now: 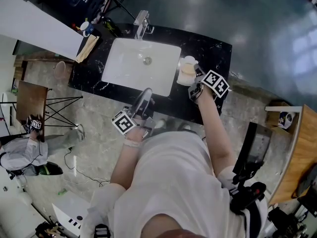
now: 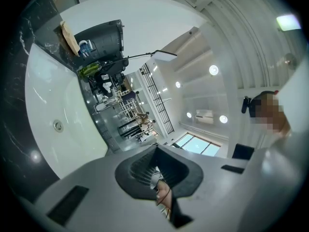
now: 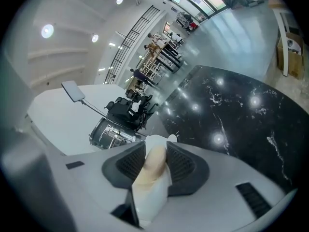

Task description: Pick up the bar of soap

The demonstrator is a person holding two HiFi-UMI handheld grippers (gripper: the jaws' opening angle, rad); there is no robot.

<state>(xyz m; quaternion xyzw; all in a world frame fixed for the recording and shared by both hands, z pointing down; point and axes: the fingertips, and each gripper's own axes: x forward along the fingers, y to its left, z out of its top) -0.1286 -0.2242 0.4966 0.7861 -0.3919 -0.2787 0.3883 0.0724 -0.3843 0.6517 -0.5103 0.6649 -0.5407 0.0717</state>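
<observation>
A cream bar of soap (image 1: 186,72) lies in a white dish (image 1: 184,82) on the black marble counter (image 1: 213,51), just right of the white sink (image 1: 119,71). My right gripper (image 1: 194,81) reaches it from the right. In the right gripper view the soap (image 3: 153,164) stands between the two dark pads (image 3: 126,164), which press on it, with the white dish edge (image 3: 158,197) beside it; my right gripper (image 3: 157,162) is shut on the bar. My left gripper (image 1: 144,97) hovers at the counter's front edge, below the sink, shut and empty (image 2: 160,178).
A chrome faucet (image 1: 142,24) stands behind the sink. A tan cloth (image 1: 87,48), a cup (image 1: 85,29) and a green bottle (image 1: 107,26) sit at the counter's back left. A cardboard box (image 1: 279,118) and a wooden table (image 1: 299,152) are at the right. Another person (image 1: 22,152) is on the floor, left.
</observation>
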